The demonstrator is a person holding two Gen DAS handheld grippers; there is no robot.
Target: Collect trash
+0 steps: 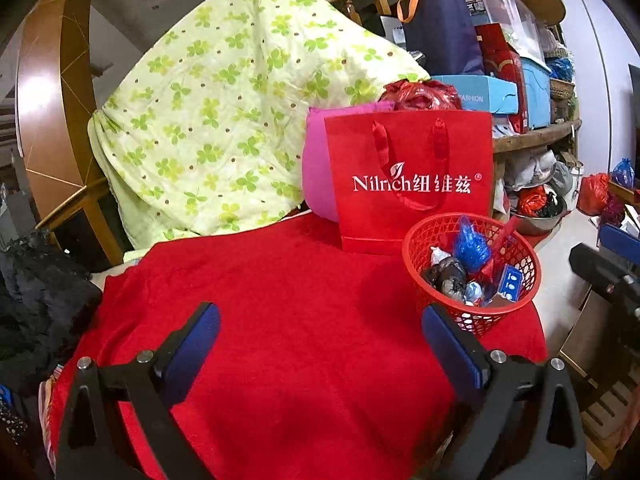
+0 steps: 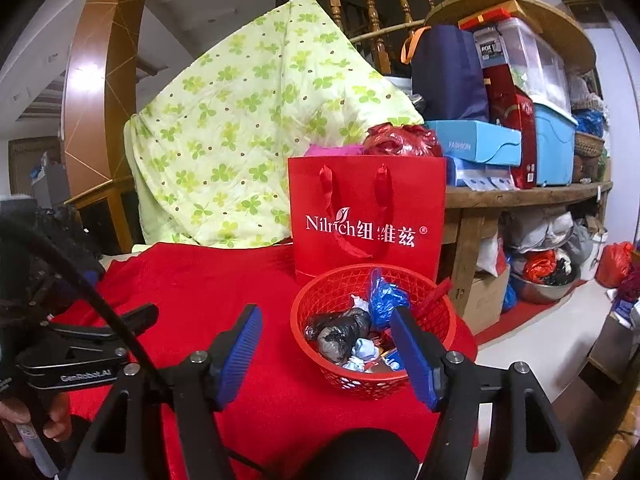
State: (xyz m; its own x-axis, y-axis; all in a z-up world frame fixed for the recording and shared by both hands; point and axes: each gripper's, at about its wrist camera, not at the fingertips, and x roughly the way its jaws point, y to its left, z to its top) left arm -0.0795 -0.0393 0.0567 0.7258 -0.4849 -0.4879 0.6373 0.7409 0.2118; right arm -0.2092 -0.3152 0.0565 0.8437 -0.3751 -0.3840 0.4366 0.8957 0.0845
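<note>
A red mesh basket (image 1: 440, 246) (image 2: 320, 300) stands on the red cloth (image 1: 280, 320) (image 2: 224, 280) near its right edge. It holds several scraps: a blue plastic bag (image 1: 470, 246) (image 2: 384, 298), a crumpled black bag (image 1: 446, 276) (image 2: 340, 330), white paper and a small blue box (image 1: 510, 282). My left gripper (image 1: 320, 340) hangs open over the bare cloth, left of and nearer than the basket, nothing between its blue pads. My right gripper (image 2: 326, 350) is open too, empty, just in front of the basket, its right finger overlapping the rim.
A red paper gift bag (image 1: 412, 184) (image 2: 368, 216) stands right behind the basket, with a pink cushion (image 1: 318, 168) beside it and a green-patterned quilt (image 1: 224, 112) (image 2: 240, 136) behind. A cluttered shelf (image 2: 520, 192) fills the right. A hand (image 2: 24, 420) holds the left gripper's body (image 2: 80, 360).
</note>
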